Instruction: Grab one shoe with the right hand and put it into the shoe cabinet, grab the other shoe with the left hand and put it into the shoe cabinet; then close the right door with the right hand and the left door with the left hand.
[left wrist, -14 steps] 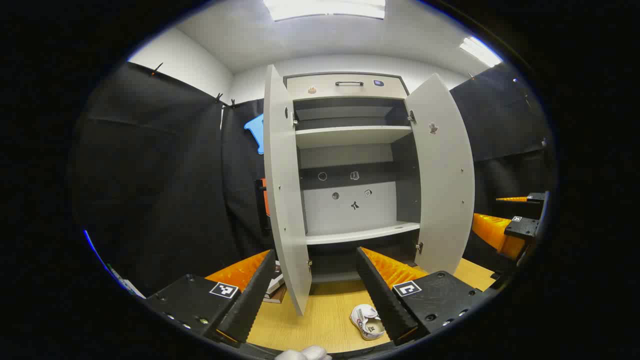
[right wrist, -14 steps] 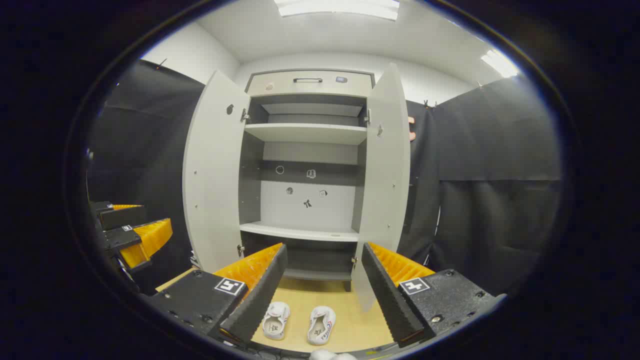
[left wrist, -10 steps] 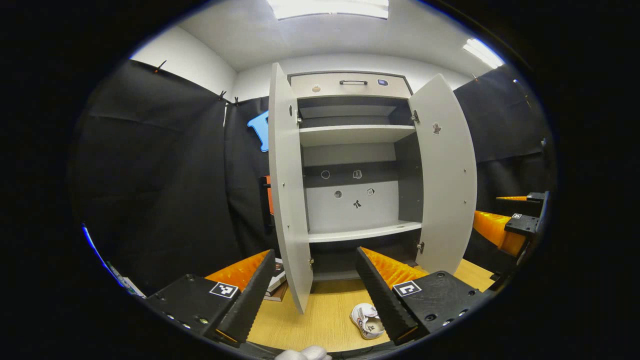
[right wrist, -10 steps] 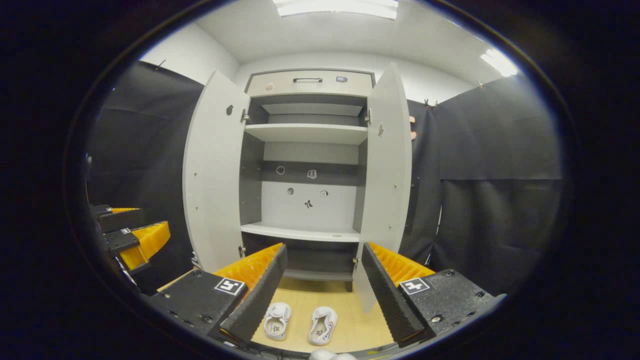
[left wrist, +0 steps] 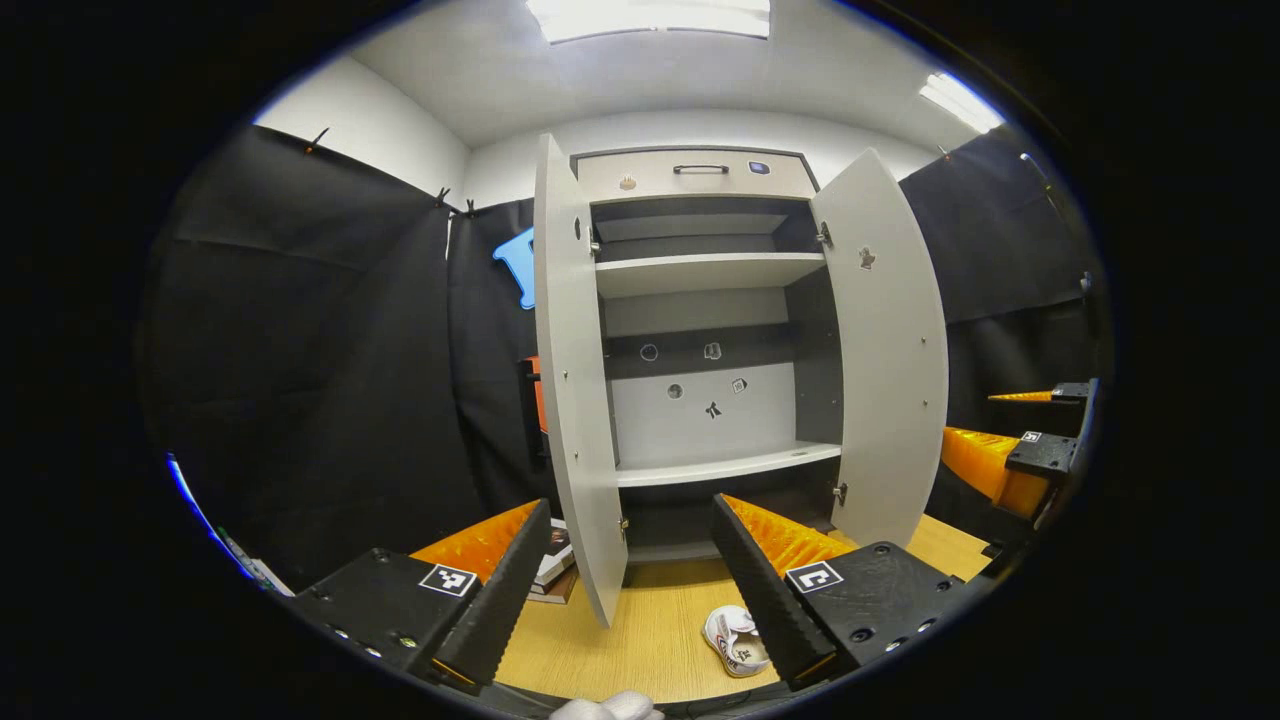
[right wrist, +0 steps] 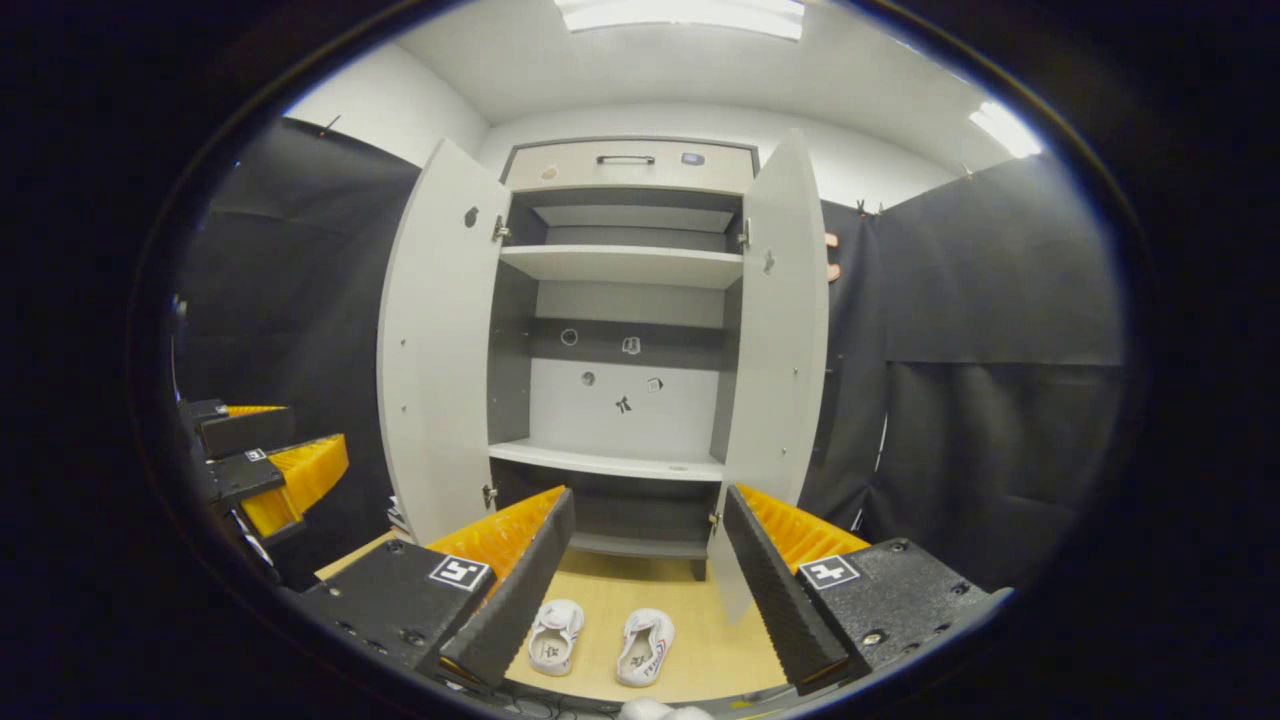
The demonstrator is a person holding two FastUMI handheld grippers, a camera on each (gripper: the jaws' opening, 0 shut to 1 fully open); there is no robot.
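In the right gripper view the right gripper (right wrist: 640, 580) hangs above the floor (right wrist: 700, 650) with its two fingers spread wide and nothing between them. Just beyond the fingertips, the two shoes lie side by side, close but apparently apart, soles down and openings up: the left shoe (right wrist: 555, 636) and the right shoe (right wrist: 645, 647). Both rest on the floor in front of the cabinet (right wrist: 625, 330), outside it. In the left gripper view the left gripper (left wrist: 625, 590) is likewise wide open and empty, and one shoe (left wrist: 735, 640) shows beside its right finger, partly hidden by it. The shoes appear small, light and soft, with fabric uppers that likely fold under pressure and a firmer sole edge. A grip across the heel collar or across the sides of the sole should hold better than a pinch on the loose upper, which may collapse and let the shoe swing. The load is judged low, so moderate closing force should suffice. Farther off, the cabinet stands with the left door (right wrist: 435, 350) and the right door (right wrist: 780, 330) both swung out. The lower shelf (right wrist: 605, 462) and the upper shelf (right wrist: 620, 265) are bare, and a dark bottom bay sits below the lower shelf. A drawer (right wrist: 630, 165) with a handle tops the cabinet. No step of the task appears complete.
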